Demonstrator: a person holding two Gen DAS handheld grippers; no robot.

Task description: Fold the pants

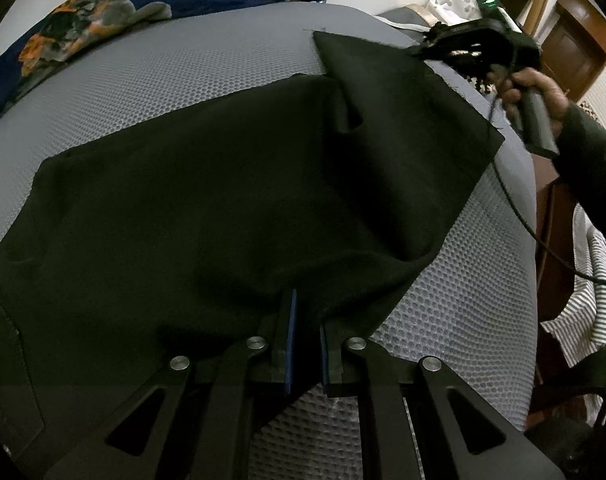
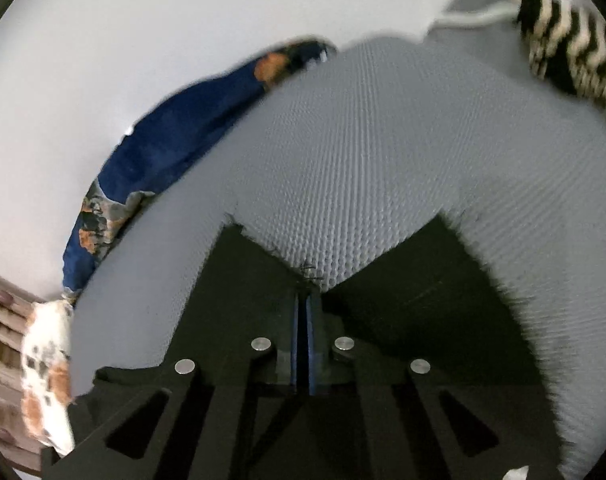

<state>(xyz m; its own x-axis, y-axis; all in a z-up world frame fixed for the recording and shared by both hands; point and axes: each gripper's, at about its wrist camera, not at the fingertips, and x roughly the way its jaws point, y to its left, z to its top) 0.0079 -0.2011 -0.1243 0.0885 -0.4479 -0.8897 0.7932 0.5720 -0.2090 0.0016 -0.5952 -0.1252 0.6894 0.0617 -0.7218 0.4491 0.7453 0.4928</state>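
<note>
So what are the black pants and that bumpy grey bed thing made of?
The black pants look like soft matte woven cloth: they drape and crease, with a frayed hem. The grey mattress cover looks like spongy mesh fabric, dotted with tiny honeycomb holes.

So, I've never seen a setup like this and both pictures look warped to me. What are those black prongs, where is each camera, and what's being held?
Each picture comes from a wide-angle camera on a hand-held gripper, looking along its two fingers. There is no robot: a person's hand holds the right gripper. Black pants lie on a grey mesh mattress, beside a blue patterned blanket. The left gripper pinches the pants' near edge. In its own view, the right gripper is shut on a far edge.
</note>
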